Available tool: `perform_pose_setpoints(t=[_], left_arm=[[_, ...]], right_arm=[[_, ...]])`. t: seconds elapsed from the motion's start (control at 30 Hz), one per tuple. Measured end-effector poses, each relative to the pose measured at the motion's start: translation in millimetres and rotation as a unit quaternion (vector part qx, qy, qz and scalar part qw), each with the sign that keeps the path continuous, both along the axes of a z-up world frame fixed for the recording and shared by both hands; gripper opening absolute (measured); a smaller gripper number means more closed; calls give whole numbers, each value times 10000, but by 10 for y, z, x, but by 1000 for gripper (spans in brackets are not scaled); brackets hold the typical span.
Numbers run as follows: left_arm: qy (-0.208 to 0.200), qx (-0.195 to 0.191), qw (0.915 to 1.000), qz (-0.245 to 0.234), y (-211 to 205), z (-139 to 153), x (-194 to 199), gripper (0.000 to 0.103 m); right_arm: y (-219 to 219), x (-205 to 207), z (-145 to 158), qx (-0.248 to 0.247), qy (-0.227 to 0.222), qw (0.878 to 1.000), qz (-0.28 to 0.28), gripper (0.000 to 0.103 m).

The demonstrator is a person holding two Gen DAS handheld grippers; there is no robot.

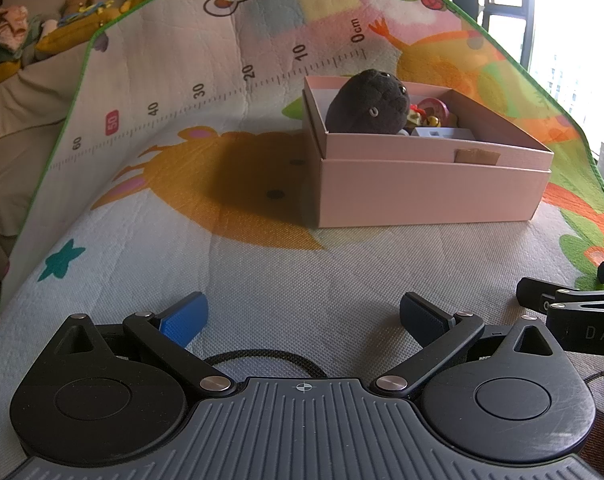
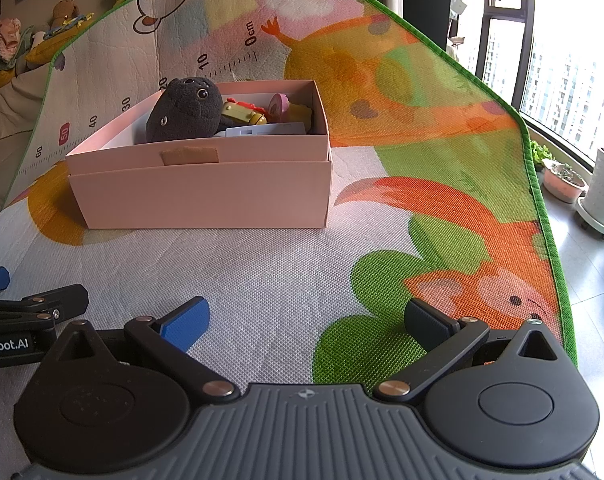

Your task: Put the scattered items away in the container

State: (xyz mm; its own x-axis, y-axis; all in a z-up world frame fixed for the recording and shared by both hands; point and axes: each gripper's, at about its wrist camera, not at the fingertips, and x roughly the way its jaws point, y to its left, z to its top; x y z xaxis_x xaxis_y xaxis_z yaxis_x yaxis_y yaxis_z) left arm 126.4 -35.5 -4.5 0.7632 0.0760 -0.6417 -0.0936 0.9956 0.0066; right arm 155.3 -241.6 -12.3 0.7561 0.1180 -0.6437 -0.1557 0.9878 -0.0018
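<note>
Much of what lies in the pink box [image 1: 434,192] is hidden: in the left wrist view its near wall covers the lower parts of the toys, so only the upper half of the dark plush toy [image 1: 368,104] shows at the frame's centre, with a white block [image 1: 442,134] and small red and yellow pieces [image 1: 424,114] behind it that are too crowded to make out. The right wrist view looks from the other side and shows a little more: the plush's face [image 2: 184,110], a yellow toy with red trim [image 2: 244,114], a pink round piece [image 2: 280,104] and the pale block [image 2: 266,130], though their bases stay out of sight. A strip of brown tape [image 2: 189,156] sits on the inner wall's edge in both views. The box stands on the play mat [image 1: 262,280], in the upper middle of each frame, well apart from both tools. The left gripper [image 1: 304,316] at the bottom of its view has its blue and dark pads spread wide with only mat between them. The right gripper [image 2: 306,318] is likewise wide apart and holds nothing. Each view catches just a cut-off edge of the other tool. Only the right wrist view shows the potted plants [image 2: 562,180] by the window at right; both show blurred soft toys [image 1: 82,0] at upper left.
</note>
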Motion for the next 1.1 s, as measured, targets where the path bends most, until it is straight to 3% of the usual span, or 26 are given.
perform_pose_setpoints(t=[0.73,1.1], left_arm=[[168,-54,9998,-66,17,21,6,103],[184,-127,9997,-32,34,38,-249,103]], right_arm=[[-7,-8,4,12,3,10000,1,103],[-8,-10,5,-14,2,10000,-4,103]])
